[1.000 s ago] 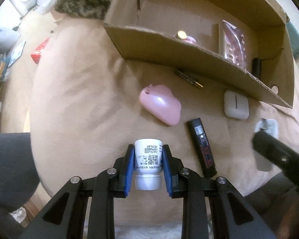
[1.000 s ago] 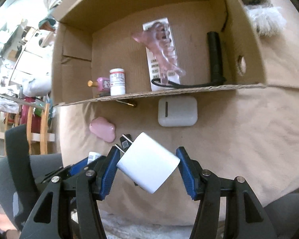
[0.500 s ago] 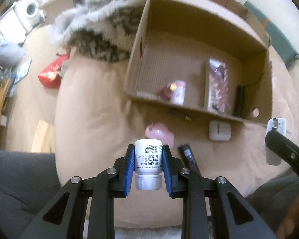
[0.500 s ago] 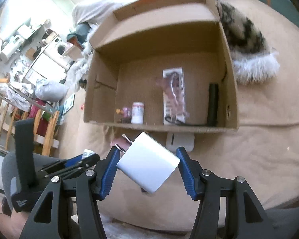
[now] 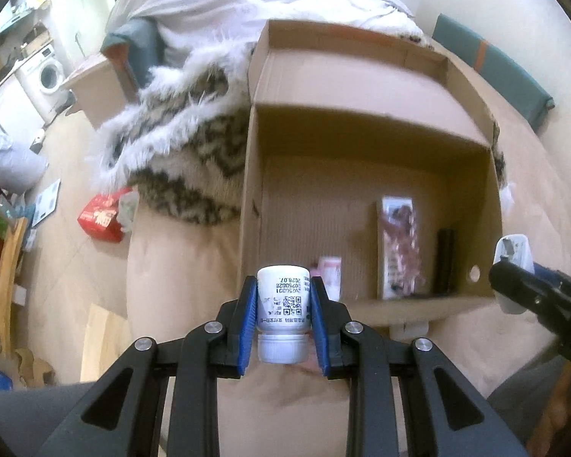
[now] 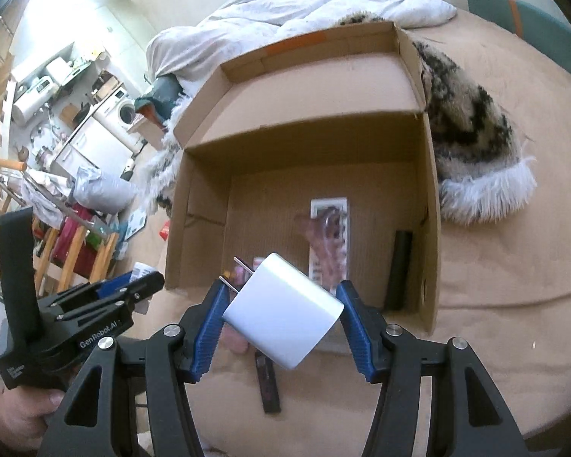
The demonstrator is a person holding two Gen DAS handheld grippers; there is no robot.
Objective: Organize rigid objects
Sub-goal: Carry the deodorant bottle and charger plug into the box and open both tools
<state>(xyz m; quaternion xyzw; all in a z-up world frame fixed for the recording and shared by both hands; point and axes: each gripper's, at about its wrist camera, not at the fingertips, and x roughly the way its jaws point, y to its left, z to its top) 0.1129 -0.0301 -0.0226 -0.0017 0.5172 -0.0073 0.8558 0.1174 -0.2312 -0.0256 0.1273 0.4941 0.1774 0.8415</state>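
My left gripper (image 5: 283, 314) is shut on a small white bottle (image 5: 283, 304), held upside down with its cap toward me. My right gripper (image 6: 281, 316) is shut on a white plug charger (image 6: 283, 314), tilted with its prongs up-left. Both hang in front of an open cardboard box (image 5: 361, 190) on the tan bed. Inside the box lie a packaged pink item (image 5: 397, 243), a black stick (image 5: 446, 259) and a small pink-white bottle (image 5: 329, 266). The right gripper with the charger (image 5: 514, 259) shows at the left view's right edge; the left gripper (image 6: 125, 289) shows at the right view's left.
A furry patterned blanket (image 5: 179, 152) lies against the box's far side, and a white duvet (image 6: 304, 3) lies behind it. On the bed below the box sit a black stick (image 6: 268, 384) and a pink object (image 6: 236, 339). Floor clutter and a washing machine (image 5: 45, 72) lie to the left.
Both grippers have risen and tilted up with their objects still held. The box now sits lower and smaller in both views, and the items on the bed have slipped behind the grippers.
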